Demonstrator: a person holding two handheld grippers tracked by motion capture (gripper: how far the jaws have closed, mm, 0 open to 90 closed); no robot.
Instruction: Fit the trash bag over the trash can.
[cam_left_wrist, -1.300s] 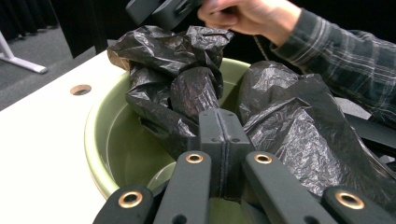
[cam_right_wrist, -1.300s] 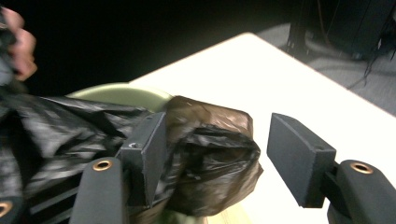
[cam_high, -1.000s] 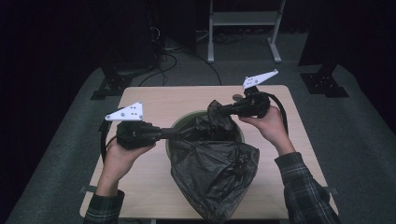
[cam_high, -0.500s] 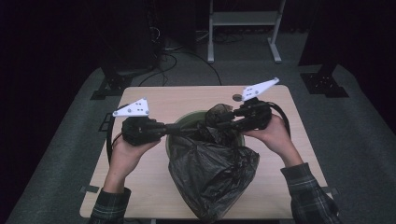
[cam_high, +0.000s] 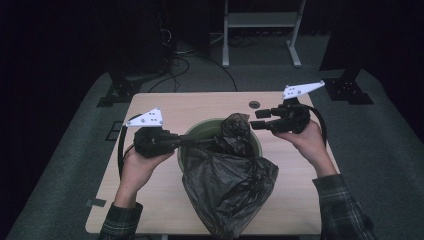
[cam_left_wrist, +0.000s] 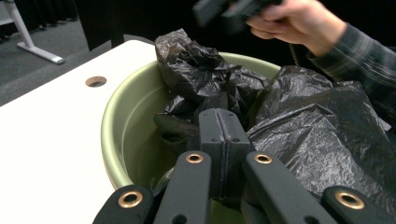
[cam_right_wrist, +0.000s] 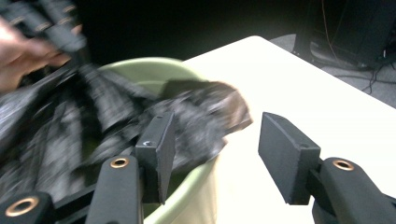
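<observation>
The bin bag (cam_high: 227, 187) is thin black plastic film, crinkled and faintly glossy, catching light along its creases. The bin (cam_left_wrist: 122, 130) is smooth pale-green plastic with a soft sheen on its rim. The surface (cam_high: 150, 200) looks like light wood laminate, smooth and matt. The left hand-held gripper (cam_left_wrist: 219, 140) and the right hand-held gripper (cam_right_wrist: 212, 158) have matt black jaws with brass-coloured metal rivets. The sleeve (cam_high: 350, 210) is soft plaid cloth, the floor (cam_high: 60, 165) grey carpet.
</observation>
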